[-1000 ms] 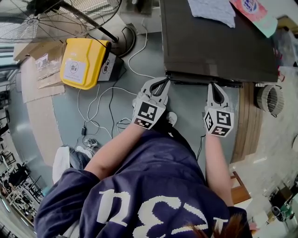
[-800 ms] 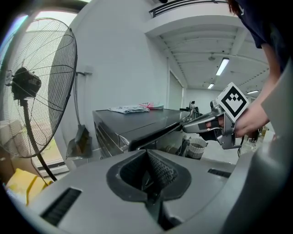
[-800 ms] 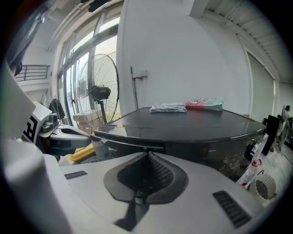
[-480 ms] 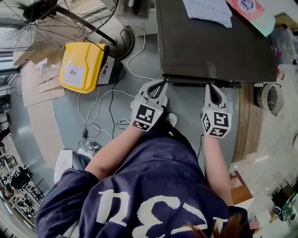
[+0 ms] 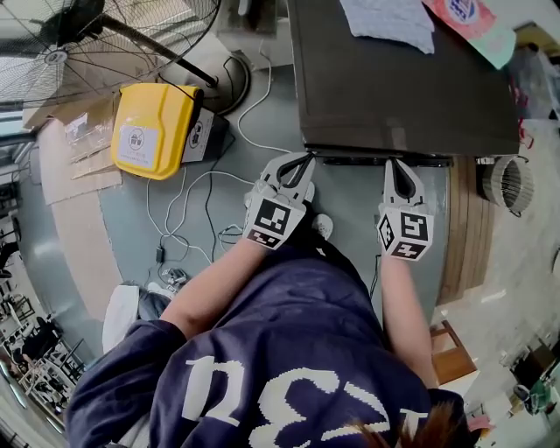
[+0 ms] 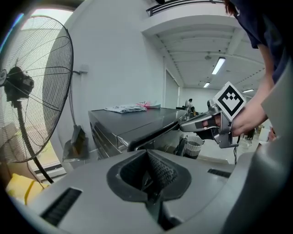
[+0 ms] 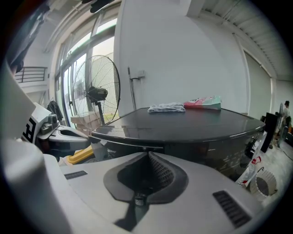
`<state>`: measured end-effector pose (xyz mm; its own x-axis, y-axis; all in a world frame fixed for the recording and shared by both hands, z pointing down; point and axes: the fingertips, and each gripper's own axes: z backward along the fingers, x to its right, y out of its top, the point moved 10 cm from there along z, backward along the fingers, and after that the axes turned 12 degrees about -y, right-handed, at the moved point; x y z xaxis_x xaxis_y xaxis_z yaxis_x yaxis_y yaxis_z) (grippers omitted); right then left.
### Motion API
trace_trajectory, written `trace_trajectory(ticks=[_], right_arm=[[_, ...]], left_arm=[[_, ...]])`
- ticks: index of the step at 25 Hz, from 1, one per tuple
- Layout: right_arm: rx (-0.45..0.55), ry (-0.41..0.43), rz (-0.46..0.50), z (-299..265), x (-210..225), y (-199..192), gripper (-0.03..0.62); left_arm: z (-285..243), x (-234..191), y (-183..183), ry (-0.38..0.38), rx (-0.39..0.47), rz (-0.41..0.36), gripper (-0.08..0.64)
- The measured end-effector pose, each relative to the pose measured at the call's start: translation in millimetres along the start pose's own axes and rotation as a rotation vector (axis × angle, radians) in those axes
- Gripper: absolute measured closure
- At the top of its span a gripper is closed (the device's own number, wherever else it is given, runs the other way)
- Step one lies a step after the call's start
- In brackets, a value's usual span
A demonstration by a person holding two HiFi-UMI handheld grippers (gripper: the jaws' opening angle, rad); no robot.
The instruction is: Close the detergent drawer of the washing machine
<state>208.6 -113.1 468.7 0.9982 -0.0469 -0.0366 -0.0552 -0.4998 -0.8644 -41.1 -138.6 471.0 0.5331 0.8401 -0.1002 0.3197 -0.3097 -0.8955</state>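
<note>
Right now both hand-held tools point at the near front edge of the dark grey, glossy-topped washing machine (image 5: 402, 87). The left gripper (image 5: 302, 162) has its jaws pressed together on nothing. The right gripper (image 5: 398, 168), well apart to its right, is likewise closed and empty. Both tips are just beside the machine's front lip. The detergent drawer belongs on that dark front, though I cannot pick it out. A crumpled pale cloth (image 5: 389, 22) lies on the far part of the top.
</note>
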Motion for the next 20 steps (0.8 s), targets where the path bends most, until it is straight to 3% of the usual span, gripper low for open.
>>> trace_trajectory(ticks=[12,20], right_arm=[[-0.007,-0.006,-0.012,-11.4,0.0,5.2,0.575],[-0.015,0.009,0.002,-11.3,2.0,3.9,0.575]], left_arm=[[-9.8,-7.2,4.5,0.009,-0.014,-0.004,0.543],[-13.9,-4.2,12.0,-0.037,-0.002,-0.014,0.543]])
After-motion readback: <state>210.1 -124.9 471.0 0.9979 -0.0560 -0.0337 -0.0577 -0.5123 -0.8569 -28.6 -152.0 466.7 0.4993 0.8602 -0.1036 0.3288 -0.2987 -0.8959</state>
